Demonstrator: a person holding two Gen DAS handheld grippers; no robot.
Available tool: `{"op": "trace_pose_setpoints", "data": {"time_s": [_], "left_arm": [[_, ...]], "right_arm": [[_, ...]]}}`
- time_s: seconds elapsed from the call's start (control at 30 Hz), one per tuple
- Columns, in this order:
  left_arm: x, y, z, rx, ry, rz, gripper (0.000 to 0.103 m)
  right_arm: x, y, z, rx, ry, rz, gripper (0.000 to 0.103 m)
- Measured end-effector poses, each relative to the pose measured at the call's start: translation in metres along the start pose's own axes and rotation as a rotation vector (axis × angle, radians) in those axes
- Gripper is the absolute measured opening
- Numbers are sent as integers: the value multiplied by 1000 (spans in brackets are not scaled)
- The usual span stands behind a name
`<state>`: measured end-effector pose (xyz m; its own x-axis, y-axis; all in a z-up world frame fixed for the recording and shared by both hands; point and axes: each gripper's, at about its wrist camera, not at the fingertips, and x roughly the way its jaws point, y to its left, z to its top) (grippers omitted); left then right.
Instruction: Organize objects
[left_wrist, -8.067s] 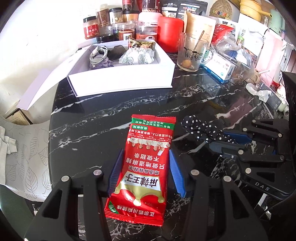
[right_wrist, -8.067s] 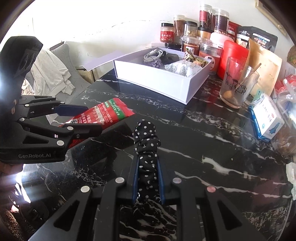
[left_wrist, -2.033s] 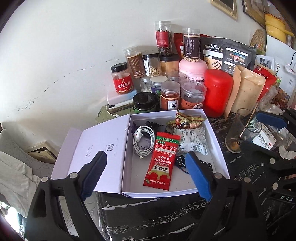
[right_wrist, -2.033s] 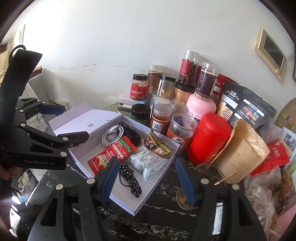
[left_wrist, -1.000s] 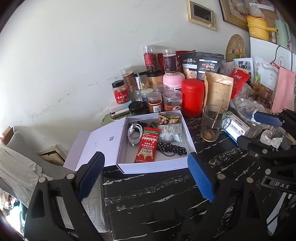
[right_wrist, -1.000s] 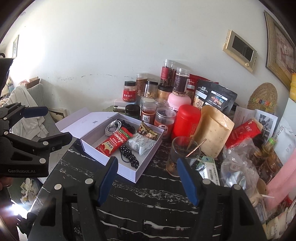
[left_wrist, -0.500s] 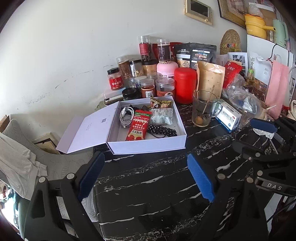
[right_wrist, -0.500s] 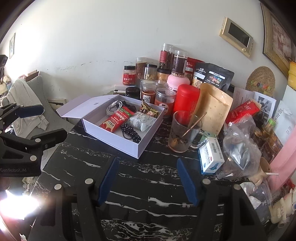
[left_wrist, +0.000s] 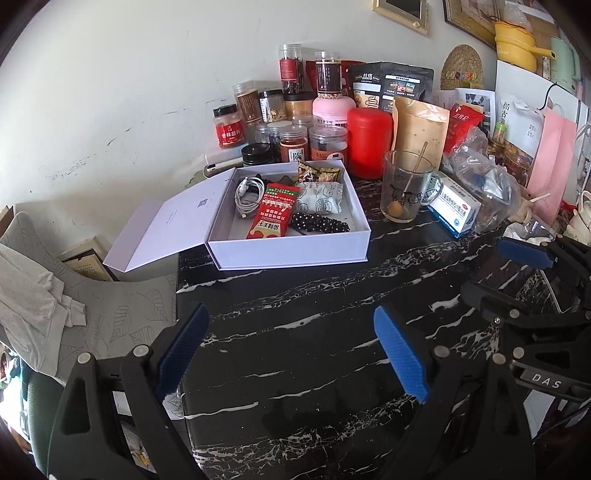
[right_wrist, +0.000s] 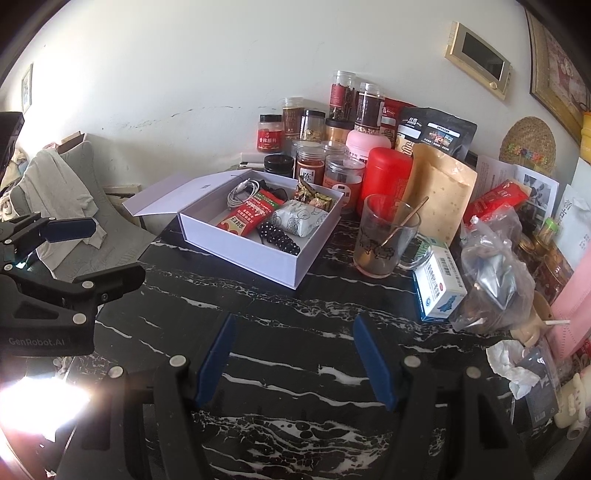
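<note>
- White cardboard box (left_wrist: 291, 251), lid open, holds red snack packet (left_wrist: 272, 216) and black polka-dot fabric band (left_wrist: 319, 223).
- Left gripper (left_wrist: 291, 354) and right gripper (right_wrist: 297, 363): fingers spread, empty, box at twelve o'clock.

Red snack pkt (left_wrist: 272, 215) & dotted scrunchie (left_wrist: 320, 223) lie in white box (left_wrist: 291, 252)

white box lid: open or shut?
Open. The white box has its lid folded out flat to its left, leaving the red snack packet and polka-dot scrunchie inside exposed.

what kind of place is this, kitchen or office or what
Likely a lived-in home, a kitchen or dining corner: spice jars and snack bags crowd a black marble table by the wall, with a used glass mug.
</note>
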<state>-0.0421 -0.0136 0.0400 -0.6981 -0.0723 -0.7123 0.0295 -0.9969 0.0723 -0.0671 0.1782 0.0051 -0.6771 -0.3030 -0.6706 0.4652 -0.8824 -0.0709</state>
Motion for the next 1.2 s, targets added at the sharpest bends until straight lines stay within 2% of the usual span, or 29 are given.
{"op": "trace_pose_setpoints", "data": {"time_s": [1.2], "left_arm": [[-8,1,2,-12,6,-1,90]], "right_arm": [[-2,1,4,-7,-2,-7,67]]}}
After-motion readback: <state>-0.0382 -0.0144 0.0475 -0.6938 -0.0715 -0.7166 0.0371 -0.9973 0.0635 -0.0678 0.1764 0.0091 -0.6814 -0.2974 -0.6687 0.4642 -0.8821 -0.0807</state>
